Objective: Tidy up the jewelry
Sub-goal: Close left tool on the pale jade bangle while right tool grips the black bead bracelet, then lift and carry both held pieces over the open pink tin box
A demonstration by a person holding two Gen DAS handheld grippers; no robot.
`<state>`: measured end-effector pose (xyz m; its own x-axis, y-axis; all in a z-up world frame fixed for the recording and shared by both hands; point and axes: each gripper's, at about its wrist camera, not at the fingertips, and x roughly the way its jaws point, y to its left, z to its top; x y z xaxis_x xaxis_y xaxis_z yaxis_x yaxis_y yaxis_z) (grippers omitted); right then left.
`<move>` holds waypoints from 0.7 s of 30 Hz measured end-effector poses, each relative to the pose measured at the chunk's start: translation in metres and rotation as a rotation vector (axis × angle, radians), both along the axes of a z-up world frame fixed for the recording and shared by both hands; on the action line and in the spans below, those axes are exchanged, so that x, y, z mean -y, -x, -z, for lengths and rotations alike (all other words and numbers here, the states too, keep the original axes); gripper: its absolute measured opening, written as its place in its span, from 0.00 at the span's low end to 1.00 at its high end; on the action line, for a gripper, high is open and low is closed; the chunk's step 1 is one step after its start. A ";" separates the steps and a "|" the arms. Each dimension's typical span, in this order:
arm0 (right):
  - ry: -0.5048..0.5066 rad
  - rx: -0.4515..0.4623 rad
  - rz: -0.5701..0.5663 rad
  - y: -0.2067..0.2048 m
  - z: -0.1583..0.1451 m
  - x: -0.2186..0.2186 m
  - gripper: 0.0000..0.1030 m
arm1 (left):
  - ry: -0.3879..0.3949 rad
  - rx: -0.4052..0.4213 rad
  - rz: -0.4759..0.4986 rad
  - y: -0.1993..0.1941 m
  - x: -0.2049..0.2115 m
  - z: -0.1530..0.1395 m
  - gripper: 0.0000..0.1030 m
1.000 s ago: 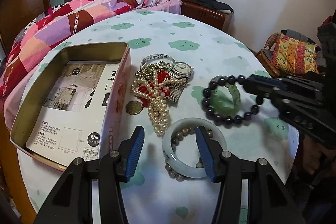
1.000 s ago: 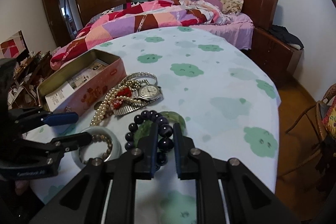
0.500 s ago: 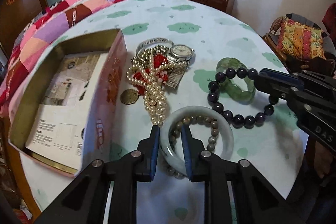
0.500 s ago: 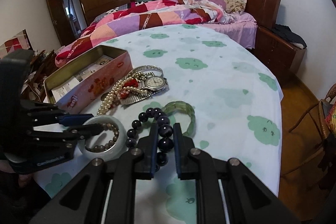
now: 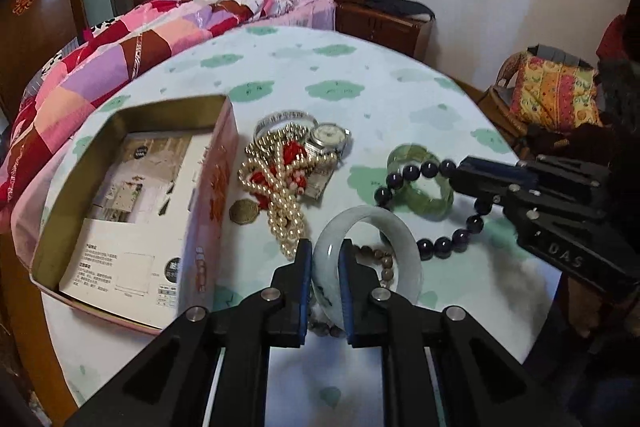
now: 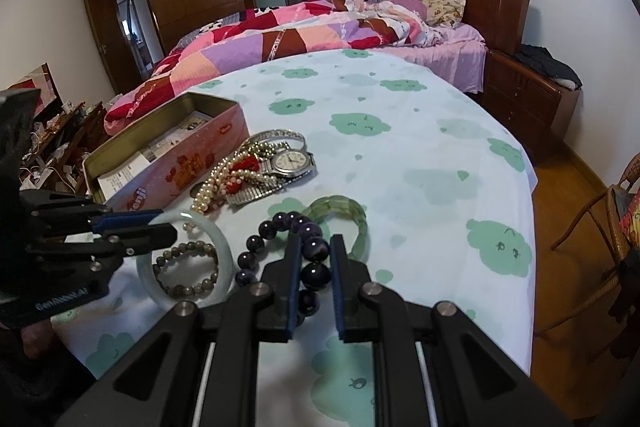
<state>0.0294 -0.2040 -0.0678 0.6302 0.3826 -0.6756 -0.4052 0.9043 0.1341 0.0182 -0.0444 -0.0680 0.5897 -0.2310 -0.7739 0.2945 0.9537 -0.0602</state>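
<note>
Jewelry lies spread on the cloud-print tablecloth beside the open pink tin: your left gripper has its jaws clamped on the near rim of the pale jade bangle, which tilts up off the cloth with a small brown bead bracelet lying inside its ring. Your right gripper pinches the dark purple bead bracelet, one large bead sitting between the jaws, just beside the green bangle. Pearls and a wristwatch sit near the tin.
</note>
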 end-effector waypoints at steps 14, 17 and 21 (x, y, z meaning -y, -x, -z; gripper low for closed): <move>-0.018 0.090 -0.027 0.003 -0.032 -0.010 0.15 | 0.063 0.125 -0.034 0.003 -0.017 -0.043 0.12; -0.019 0.097 -0.040 0.002 -0.036 -0.014 0.15 | 0.067 0.137 -0.050 0.002 -0.025 -0.048 0.12; -0.012 0.115 -0.067 0.000 -0.046 -0.023 0.15 | 0.072 0.155 -0.081 -0.003 -0.040 -0.056 0.12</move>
<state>0.0295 -0.1806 -0.0213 0.6761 0.4339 -0.5956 -0.4776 0.8735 0.0942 0.0207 -0.0047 -0.0123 0.7193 -0.2297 -0.6556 0.2280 0.9695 -0.0895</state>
